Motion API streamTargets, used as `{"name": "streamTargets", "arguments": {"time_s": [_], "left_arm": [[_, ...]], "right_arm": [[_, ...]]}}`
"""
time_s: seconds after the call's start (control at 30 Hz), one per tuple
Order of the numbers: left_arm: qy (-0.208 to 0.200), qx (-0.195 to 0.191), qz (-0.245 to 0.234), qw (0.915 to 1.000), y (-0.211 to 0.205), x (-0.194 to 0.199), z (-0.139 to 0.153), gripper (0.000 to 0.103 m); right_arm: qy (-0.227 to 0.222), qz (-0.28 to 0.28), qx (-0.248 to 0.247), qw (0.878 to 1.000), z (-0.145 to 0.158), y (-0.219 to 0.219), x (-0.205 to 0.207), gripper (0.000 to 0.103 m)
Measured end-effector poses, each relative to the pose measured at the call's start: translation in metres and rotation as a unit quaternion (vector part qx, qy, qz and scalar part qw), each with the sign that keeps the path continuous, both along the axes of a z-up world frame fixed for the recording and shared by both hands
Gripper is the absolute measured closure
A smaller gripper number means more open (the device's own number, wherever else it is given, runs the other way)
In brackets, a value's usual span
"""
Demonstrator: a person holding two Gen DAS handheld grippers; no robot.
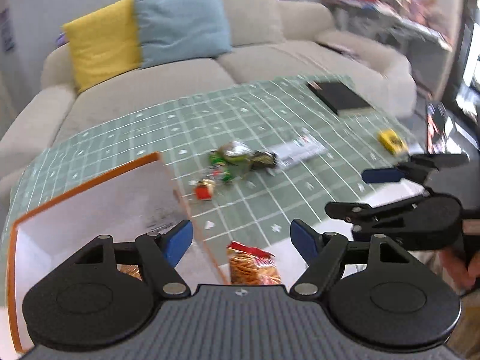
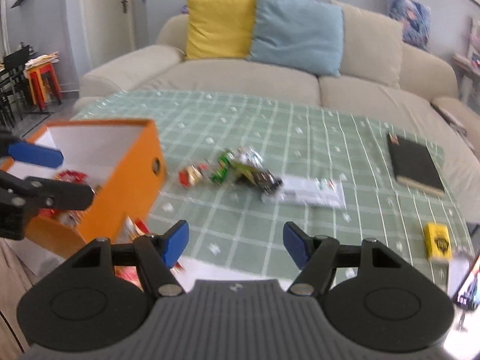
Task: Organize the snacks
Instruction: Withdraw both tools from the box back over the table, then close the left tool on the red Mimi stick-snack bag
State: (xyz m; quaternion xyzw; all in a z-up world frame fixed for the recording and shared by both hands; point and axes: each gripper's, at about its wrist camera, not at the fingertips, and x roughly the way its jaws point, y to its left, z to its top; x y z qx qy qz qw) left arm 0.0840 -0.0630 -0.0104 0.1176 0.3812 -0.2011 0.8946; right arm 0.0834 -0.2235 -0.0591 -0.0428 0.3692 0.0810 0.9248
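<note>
Both tongs stand wide open with nothing between their blue pads: the left tongs (image 1: pixel 241 237) hang over the near edge of the orange box (image 2: pixel 132 177), the right tongs (image 2: pixel 236 241) over the green checked bench (image 2: pixel 270 126). A loose heap of snacks (image 2: pixel 234 171) lies mid-bench, just right of the box. More packets sit inside the box, and a red-topped bag (image 1: pixel 255 264) lies just beside its near corner. A black book (image 2: pixel 415 165) and a yellow pack (image 2: pixel 437 240) lie well apart to the right.
</note>
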Motion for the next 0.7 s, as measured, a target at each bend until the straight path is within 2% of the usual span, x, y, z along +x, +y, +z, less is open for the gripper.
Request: {"name": "streamTargets", "arguments": {"time_s": [0.13,0.27,0.37,0.5,0.7], "left_arm": [[0.02,0.048,-0.054,0.9972,-0.022,0.001,-0.012,0.017],[0.034,0.113,-0.118,0.9859,-0.043,0.003,-0.028,0.017],[0.045,0.165,-0.156,0.9729,-0.052,0.005,-0.04,0.017],[0.082,0.223,-0.195,0.9517,-0.058,0.012,-0.058,0.014],[0.105,0.329,-0.219,0.9125,-0.071,0.02,-0.086,0.013]], "right_arm": [[0.017,-0.013,0.001,1.0,-0.016,-0.014,0.001,0.036],[0.032,-0.014,0.002,0.999,-0.029,-0.022,-0.001,0.035],[0.043,-0.014,0.003,0.999,-0.038,-0.026,-0.001,0.034],[0.051,-0.015,0.011,0.999,-0.046,-0.033,-0.001,0.03],[0.064,-0.022,0.026,0.997,-0.055,-0.04,0.005,0.029]]}}
